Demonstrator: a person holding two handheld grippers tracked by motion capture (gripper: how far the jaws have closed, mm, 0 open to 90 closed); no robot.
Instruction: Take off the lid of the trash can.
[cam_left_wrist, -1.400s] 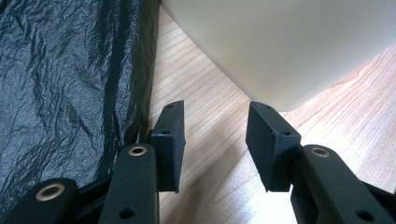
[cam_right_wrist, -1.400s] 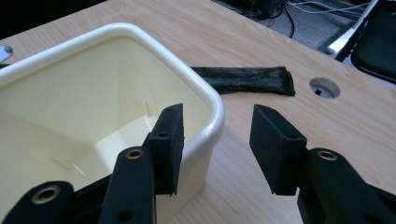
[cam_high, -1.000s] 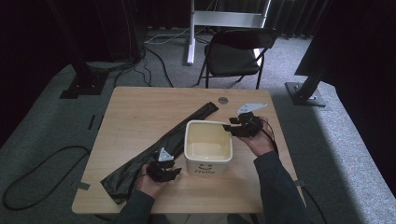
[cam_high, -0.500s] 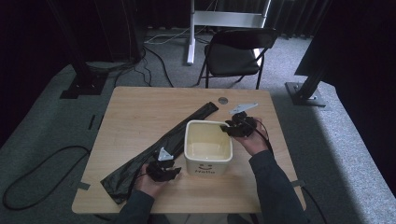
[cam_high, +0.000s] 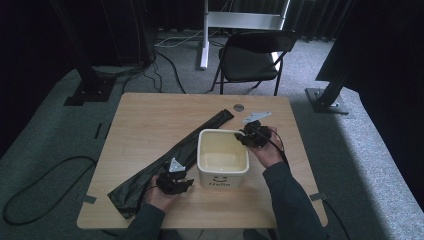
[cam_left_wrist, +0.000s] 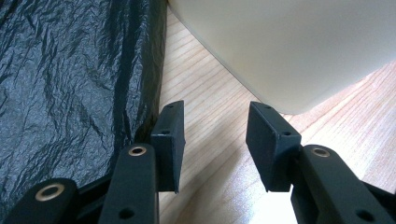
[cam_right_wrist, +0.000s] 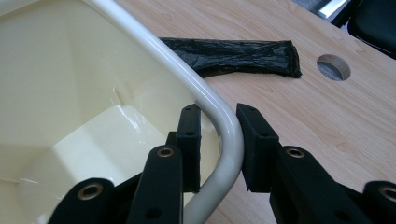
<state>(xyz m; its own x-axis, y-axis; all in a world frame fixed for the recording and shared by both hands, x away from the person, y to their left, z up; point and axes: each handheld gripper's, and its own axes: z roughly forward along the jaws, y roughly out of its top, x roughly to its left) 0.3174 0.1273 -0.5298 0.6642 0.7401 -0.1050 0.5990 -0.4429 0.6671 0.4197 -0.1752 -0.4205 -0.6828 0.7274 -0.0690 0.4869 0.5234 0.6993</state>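
Bin: cream, square, open-topped plastic container standing upright near the middle of the bench, toward the person's edge; its front wall carries a small face and a word that is too small to read with certainty.
Bin interior: bare cream floor and walls, as the right gripper view shows.
Right gripper: at the bin's far right corner, held by the person's right hand; in the right gripper view its 2 black jaws straddle the rounded rim, 1 inside the bin and 1 outside, set close against the rim on both sides.
Left gripper: low on the bench just left of the bin's front left corner, held by the person's left hand; in the left gripper view the jaws stand apart with nothing between them but bare wood.
Black bag: long, crinkled strip of black plastic lying flat and diagonal across the bench, from the near left edge to a far end beyond the bin; it runs just beside the bin's left wall, and its edge lies against the left jaw of the left gripper.
Bench hole: round cable opening near the far edge, just past the bag's far end.
Grey plate: flat grey piece above the right gripper.
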